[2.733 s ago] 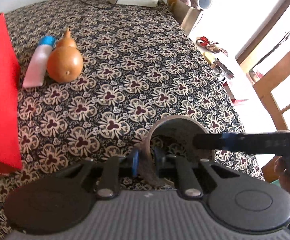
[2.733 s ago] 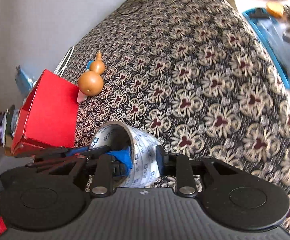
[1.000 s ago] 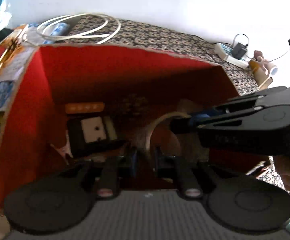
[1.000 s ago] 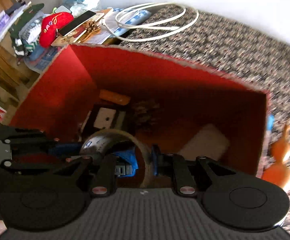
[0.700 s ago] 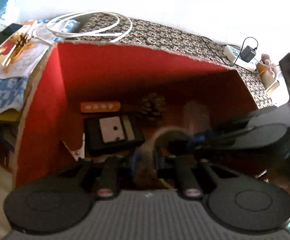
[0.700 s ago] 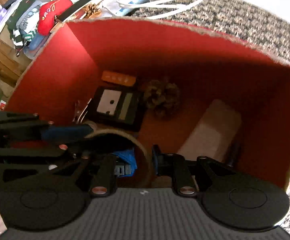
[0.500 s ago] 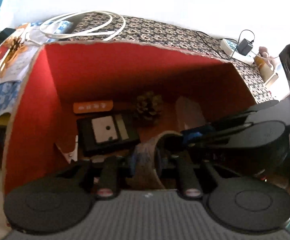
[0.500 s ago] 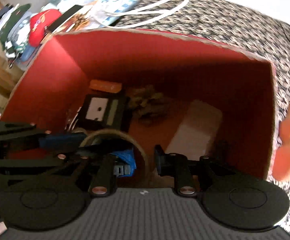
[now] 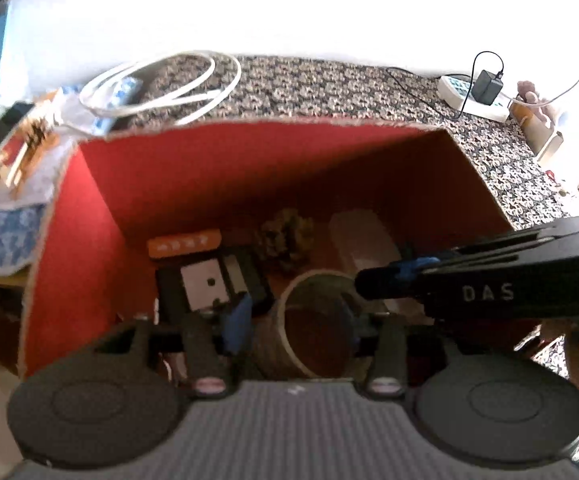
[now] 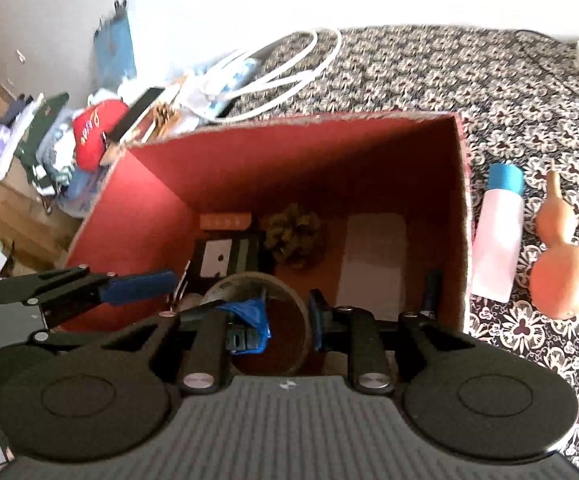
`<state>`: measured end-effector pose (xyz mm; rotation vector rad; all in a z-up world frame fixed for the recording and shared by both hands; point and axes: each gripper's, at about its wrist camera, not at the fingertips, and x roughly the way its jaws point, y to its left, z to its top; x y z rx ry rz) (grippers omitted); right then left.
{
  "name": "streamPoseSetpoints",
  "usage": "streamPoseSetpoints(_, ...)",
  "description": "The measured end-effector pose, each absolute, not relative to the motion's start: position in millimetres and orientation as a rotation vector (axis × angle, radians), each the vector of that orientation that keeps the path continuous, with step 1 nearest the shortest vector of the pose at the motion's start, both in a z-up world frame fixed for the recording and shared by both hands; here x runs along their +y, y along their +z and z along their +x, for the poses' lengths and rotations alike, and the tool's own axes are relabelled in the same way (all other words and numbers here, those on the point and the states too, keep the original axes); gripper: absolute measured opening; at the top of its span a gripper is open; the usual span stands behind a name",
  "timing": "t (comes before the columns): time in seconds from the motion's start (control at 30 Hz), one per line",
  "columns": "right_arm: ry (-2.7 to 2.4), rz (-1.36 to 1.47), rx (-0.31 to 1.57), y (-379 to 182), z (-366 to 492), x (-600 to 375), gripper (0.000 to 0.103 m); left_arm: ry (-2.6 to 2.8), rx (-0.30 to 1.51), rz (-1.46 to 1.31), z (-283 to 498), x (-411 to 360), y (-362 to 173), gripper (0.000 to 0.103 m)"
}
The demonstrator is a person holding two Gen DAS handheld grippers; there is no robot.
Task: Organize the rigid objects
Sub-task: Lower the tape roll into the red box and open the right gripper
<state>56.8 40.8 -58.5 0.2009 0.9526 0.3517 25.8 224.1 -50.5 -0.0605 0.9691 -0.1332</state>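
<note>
In the red box [image 9: 249, 168], tape roll [image 9: 269, 346] straddled by left tongs [image 9: 293, 320], right tongs [image 10: 289, 320], both just opened

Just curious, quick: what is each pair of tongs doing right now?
Left tongs: just opened, loose around the tape roll.
Right tongs: just opened slightly, roll's wall between them, not gripped.

I'm seeing the patterned tablecloth [image 10: 469, 76] carrying the red box [image 10: 161, 200], bottle [image 10: 499, 236], gourd [image 10: 559, 268], white cable [image 10: 289, 76].
</note>
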Motion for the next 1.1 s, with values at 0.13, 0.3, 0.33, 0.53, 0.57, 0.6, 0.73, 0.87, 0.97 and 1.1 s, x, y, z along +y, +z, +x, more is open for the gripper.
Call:
streamPoseSetpoints(0.13, 0.349, 0.236, 0.912, -54.2, 45.8, 35.2, 0.005, -0.104, 0.959, -0.025, 22.9, 216.5, -42.7, 0.055)
streamPoseSetpoints(0.3, 0.350, 0.263, 0.866, -48.9, 31.7, 28.5, 0.005, -0.066, 0.959, 0.000, 18.5, 208.7, -37.1, 0.057)
streamPoseSetpoints(0.33, 0.350, 0.264, 0.854, -47.2, 28.6, 27.2, 0.005, -0.058, 0.958, 0.006, 17.3, 206.7, -35.9, 0.058)
streamPoseSetpoints(0.53, 0.347, 0.275, 0.800, -39.7, 9.4, 15.1, 0.006, 0.000, 0.951, 0.031, 9.9, 195.4, -29.0, 0.059)
streamPoseSetpoints(0.57, 0.348, 0.277, 0.795, -38.4, 6.9, 12.3, 0.006, 0.006, 0.947, 0.032, 8.0, 193.1, -27.3, 0.059)
streamPoseSetpoints(0.6, 0.350, 0.278, 0.790, -37.7, 4.6, 10.1, 0.006, 0.012, 0.942, 0.033, 6.3, 190.9, -25.5, 0.059)
streamPoseSetpoints(0.73, 0.365, 0.288, 0.779, -33.9, -5.3, -2.7, 0.006, 0.042, 0.924, 0.042, -1.6, 179.1, -16.7, 0.060)
streamPoseSetpoints(0.87, 0.381, 0.289, 0.773, -30.6, -14.1, -15.7, 0.006, 0.061, 0.918, 0.043, -8.0, 165.7, -10.3, 0.060)
streamPoseSetpoints(0.97, 0.390, 0.287, 0.766, -28.3, -20.5, -26.2, 0.006, 0.070, 0.915, 0.044, -12.0, 153.6, -7.2, 0.060)
streamPoseSetpoints(1.1, 0.399, 0.305, 0.771, -28.4, -26.5, -43.3, 0.007, 0.078, 0.910, 0.045, -16.5, 137.2, -2.8, 0.061)
